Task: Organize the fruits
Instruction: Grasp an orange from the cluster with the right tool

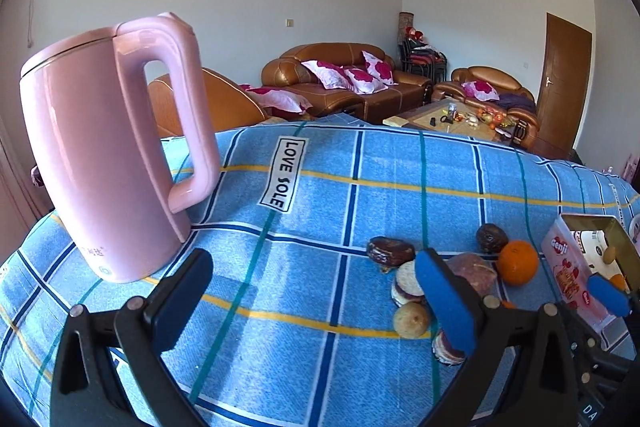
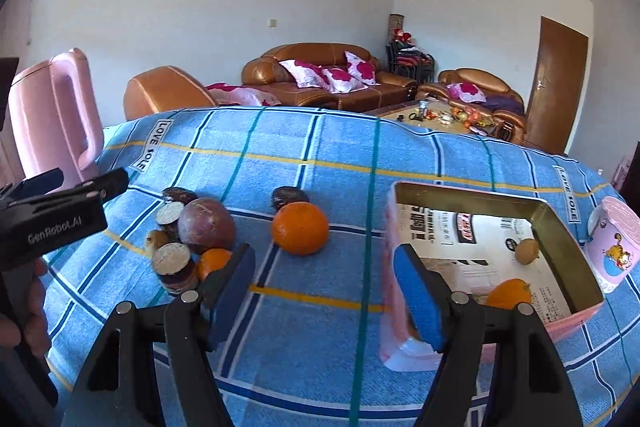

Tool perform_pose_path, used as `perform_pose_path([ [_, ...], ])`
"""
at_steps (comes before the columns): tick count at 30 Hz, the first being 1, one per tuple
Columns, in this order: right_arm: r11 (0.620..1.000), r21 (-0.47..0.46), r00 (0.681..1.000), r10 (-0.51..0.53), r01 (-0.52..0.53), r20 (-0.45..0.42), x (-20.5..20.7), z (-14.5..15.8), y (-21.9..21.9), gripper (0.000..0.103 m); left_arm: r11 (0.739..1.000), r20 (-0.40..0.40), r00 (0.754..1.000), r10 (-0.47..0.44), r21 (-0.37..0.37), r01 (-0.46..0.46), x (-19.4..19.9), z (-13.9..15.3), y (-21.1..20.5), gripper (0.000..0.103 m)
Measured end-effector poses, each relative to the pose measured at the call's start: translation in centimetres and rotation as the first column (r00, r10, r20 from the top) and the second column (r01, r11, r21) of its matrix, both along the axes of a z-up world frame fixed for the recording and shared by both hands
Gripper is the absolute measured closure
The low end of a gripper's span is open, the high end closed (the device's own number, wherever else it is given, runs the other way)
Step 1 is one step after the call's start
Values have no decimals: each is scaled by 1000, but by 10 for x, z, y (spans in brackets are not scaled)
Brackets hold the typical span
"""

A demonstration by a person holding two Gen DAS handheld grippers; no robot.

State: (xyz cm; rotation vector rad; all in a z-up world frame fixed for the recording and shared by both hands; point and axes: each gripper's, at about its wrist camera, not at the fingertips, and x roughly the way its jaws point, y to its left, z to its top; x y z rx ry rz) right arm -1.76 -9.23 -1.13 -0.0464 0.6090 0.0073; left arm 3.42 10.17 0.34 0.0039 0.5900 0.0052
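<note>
While both tongs hung over the blue checked cloth point(image 2: 320, 155), neither held anything. The right gripper point(image 2: 326, 291) stood wide open, jaws well apart, with only bare cloth between its blue pads point(image 2: 418, 303). The large orange point(image 2: 300, 228) lay ahead of the gap, slightly toward the left jaw, clear of both pads. A smaller orange point(image 2: 212, 262) sat just beside the outer side of the left pad, against a cluster comprising a purple-brown round fruit point(image 2: 206, 225), two cut dark pieces with pale faces point(image 2: 172, 261), and a small tan fruit point(image 2: 157, 239). A dark round piece point(image 2: 289, 196) lay just behind the large orange.

The pink tin box point(image 2: 468, 195) stood to the right, its near-left corner just behind the right pad. Inside it lay one orange point(image 2: 509, 293) and one small tan fruit point(image 2: 527, 251). A pink cartoon cup point(image 2: 614, 243) stood beside the box's far right side.

The left gripper point(image 1: 316, 291) was likewise open, empty cloth between its jaws. In the left wrist view its right pad point(image 1: 444, 299) overlapped the fruit cluster; contact could not be determined. The pink kettle point(image 1: 108, 147) stood upright to its left, near the left jaw.
</note>
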Motion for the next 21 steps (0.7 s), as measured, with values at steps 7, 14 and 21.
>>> perform_pose_path([
  [7, 990, 81, 984, 123, -114, -126, 19, -16, 22, 53, 1000, -35, 999, -12, 0, 12, 5, -3, 13, 6],
  [14, 984, 116, 963, 156, -133, -220, 41, -29, 34, 58, 997, -67, 995, -77, -23, 76, 5, -4, 9, 22],
  [21, 975, 175, 948, 181, -138, -262, 56, -36, 35, 67, 991, -58, 990, -132, 6, 132, 1, 0, 0, 22],
])
